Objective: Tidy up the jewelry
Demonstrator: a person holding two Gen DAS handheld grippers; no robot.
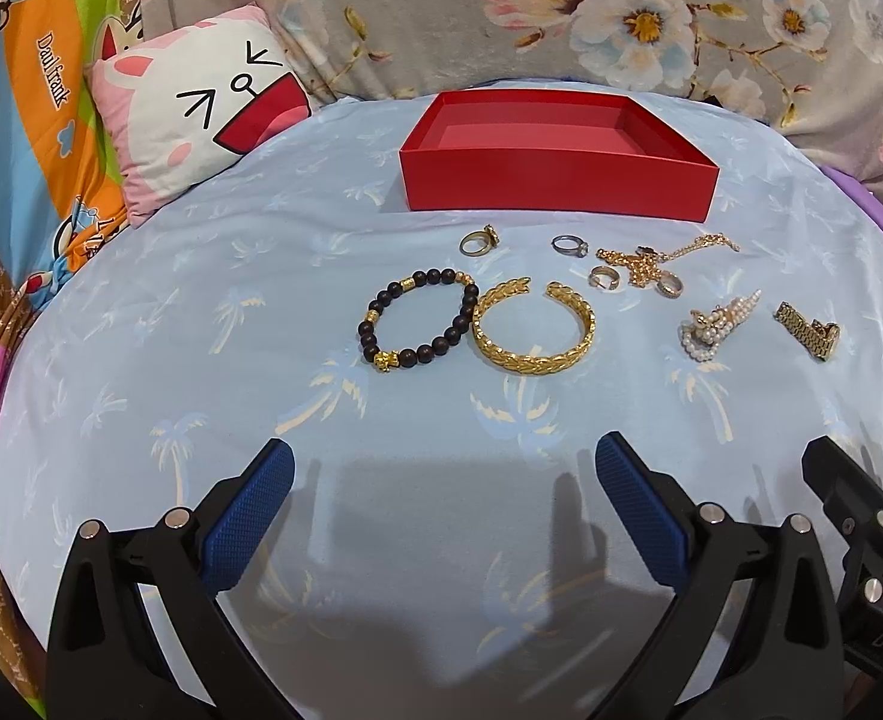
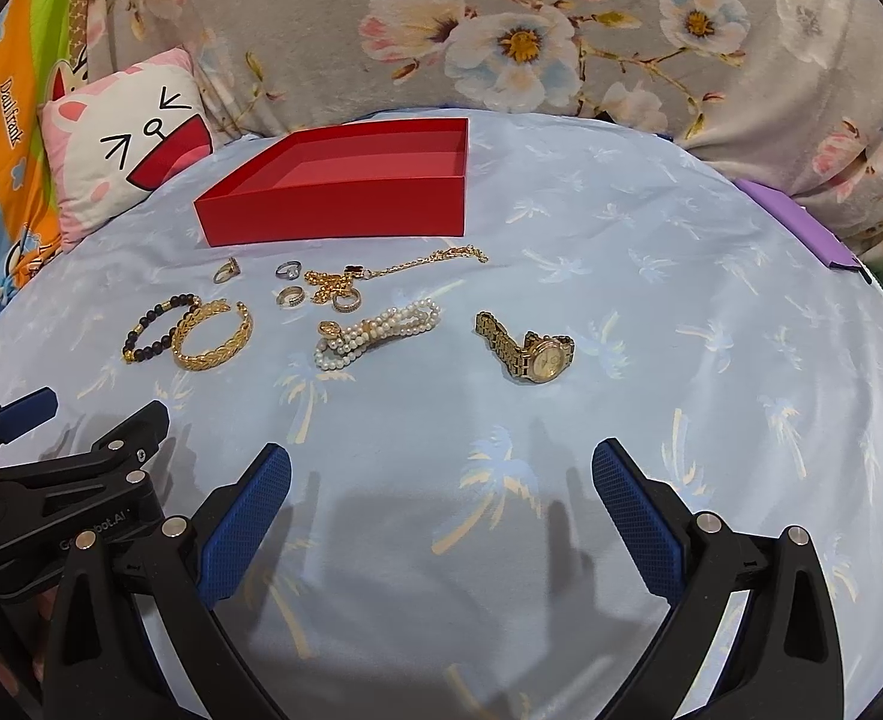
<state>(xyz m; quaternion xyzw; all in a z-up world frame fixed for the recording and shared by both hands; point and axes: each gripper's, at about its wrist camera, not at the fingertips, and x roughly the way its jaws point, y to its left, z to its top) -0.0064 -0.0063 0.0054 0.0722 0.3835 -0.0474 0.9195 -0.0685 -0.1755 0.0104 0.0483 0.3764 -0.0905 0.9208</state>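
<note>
Both my grippers hover low over the near part of the bed, side by side. My left gripper point(image 1: 444, 468) has its blue pads spread wide with nothing between them, and my right gripper point(image 2: 441, 471) is just as wide and just as bare.

Ahead of my fingers lies a broad stretch of bare pale blue sheet point(image 2: 651, 300) printed with palm trees, and more free cloth runs out to the right of the watch. The far edge is walled by a floral blanket point(image 2: 501, 30); a cat-face pillow point(image 1: 201, 114) crowds the left corner.

On the striped quilt point(image 1: 33, 120) beside that pillow I read "Daulfrank". The lettering on my left gripper's body, seen from the right camera, is partly hidden; it may end in ".AI".

The red box point(image 1: 555, 150) sits open at the far middle, shallow, nothing inside. Just in front of it the jewelry lies loose: a dark bead bracelet point(image 1: 417, 321) touching a gold cuff bangle point(image 1: 531, 327), a gold ring point(image 1: 478, 240), a silver ring point(image 1: 568, 245), a tangled gold chain point(image 1: 657, 258) with two small rings beside it, a pearl strand point(image 2: 375, 330), and a gold watch point(image 2: 528, 348).
</note>
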